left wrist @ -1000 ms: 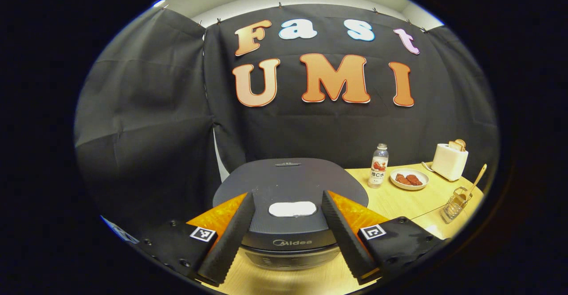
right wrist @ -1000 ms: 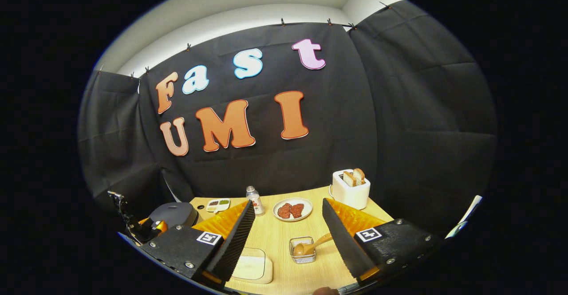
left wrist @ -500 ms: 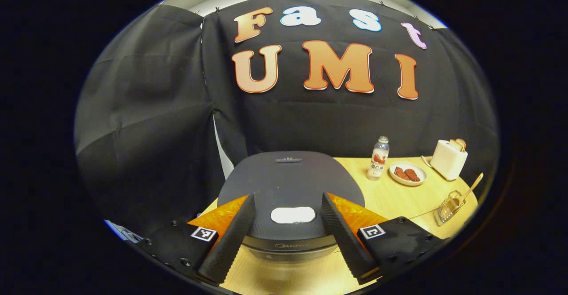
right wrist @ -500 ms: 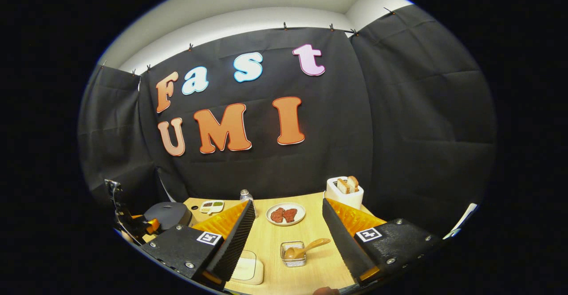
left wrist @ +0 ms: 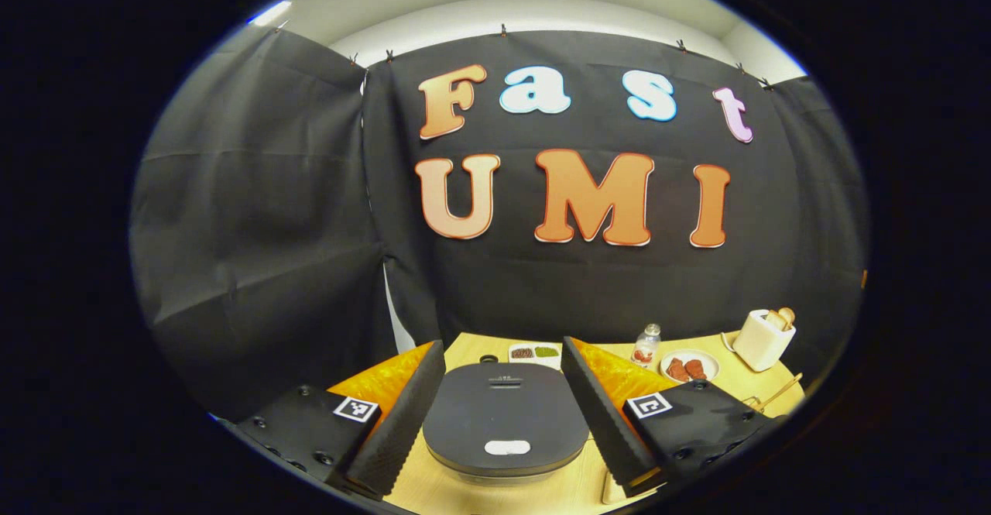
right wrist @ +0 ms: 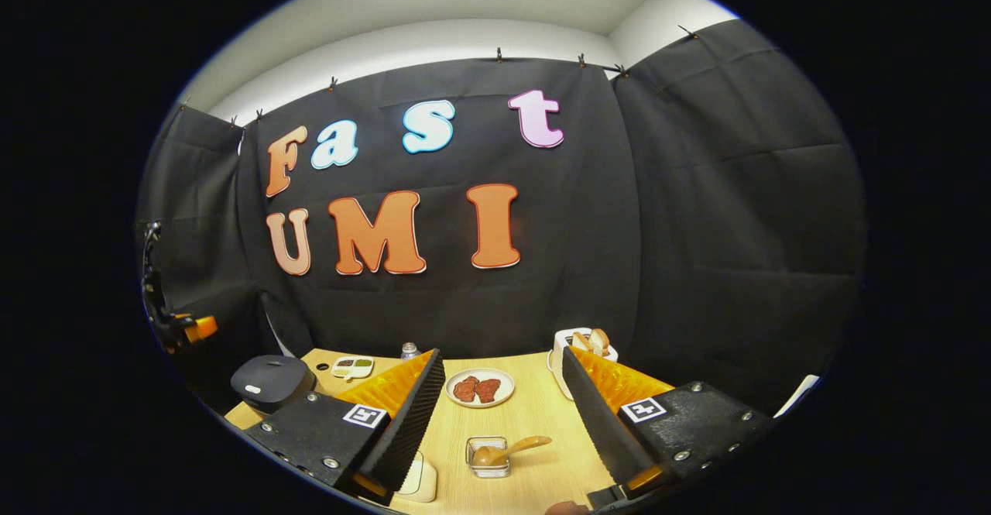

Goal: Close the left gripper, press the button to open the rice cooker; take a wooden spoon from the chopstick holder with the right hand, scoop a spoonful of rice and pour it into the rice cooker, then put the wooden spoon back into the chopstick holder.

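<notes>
Rice cooker: dark, rounded, lid down, standing at the near left end of the wooden table. In the left gripper view it sits framed between my two fingers and below them, not touched by either. A pale oval button lies on the front of its lid. In the right gripper view the same cooker sits far off to the left.

Left gripper: mine, fingers spread wide, holding nothing, hanging above the cooker and apart from it.

Right gripper: mine, fingers likewise spread wide, empty, above the table's near edge.

Chopstick holder: small wire basket, seen between my right fingers and below them, clear of both. In the left gripper view it is at the far right edge, mostly hidden.

Wooden spoon: bowl down in the holder, handle leaning out up and to the right.

Plate: white, round, carrying two reddish-brown pieces; behind the holder, mid-table.

Toaster: white, slices standing in its slots, at the back right, partly behind my right finger.

Bottle: small, clear, with a label, just left of the plate.

Divided dish: white, with dark and green contents, behind the cooker near the back wall.

Pale flat item: on the table by my right gripper's left finger, partly covered; I cannot tell what it is.
</notes>
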Tool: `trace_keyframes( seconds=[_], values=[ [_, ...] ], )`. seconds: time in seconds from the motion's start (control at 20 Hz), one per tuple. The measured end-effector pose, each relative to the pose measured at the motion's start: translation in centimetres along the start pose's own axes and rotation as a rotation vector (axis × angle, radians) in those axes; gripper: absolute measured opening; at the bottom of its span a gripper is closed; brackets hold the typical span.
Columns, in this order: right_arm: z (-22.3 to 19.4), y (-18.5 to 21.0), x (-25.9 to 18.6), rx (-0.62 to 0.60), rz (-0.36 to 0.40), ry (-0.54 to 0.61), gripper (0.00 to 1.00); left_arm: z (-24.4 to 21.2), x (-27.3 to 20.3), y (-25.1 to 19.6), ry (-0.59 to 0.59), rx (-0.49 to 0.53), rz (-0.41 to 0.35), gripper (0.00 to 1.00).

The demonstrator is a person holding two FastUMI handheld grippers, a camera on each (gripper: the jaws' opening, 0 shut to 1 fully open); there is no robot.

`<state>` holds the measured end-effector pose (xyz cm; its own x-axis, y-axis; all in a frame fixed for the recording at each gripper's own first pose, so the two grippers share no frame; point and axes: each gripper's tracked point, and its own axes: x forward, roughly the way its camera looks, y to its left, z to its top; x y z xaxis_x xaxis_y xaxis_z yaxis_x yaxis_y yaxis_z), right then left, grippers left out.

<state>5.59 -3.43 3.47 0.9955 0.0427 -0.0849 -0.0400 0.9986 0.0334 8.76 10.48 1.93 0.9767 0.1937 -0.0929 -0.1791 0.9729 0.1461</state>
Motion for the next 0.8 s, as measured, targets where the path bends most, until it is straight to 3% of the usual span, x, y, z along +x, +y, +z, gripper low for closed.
trace_keyframes(
  seconds=[0.35,0.8],
  values=[
    [2.8,-0.4,0.5,-0.023,0.004,-0.030,0.95,8.5,-4.6,-2.2,-0.084,-0.033,-0.086,1.00],
    [3.1,-0.8,0.6,-0.067,0.027,-0.030,0.95,10.1,-7.0,-2.8,-0.136,-0.009,-0.062,1.00]
  ],
)
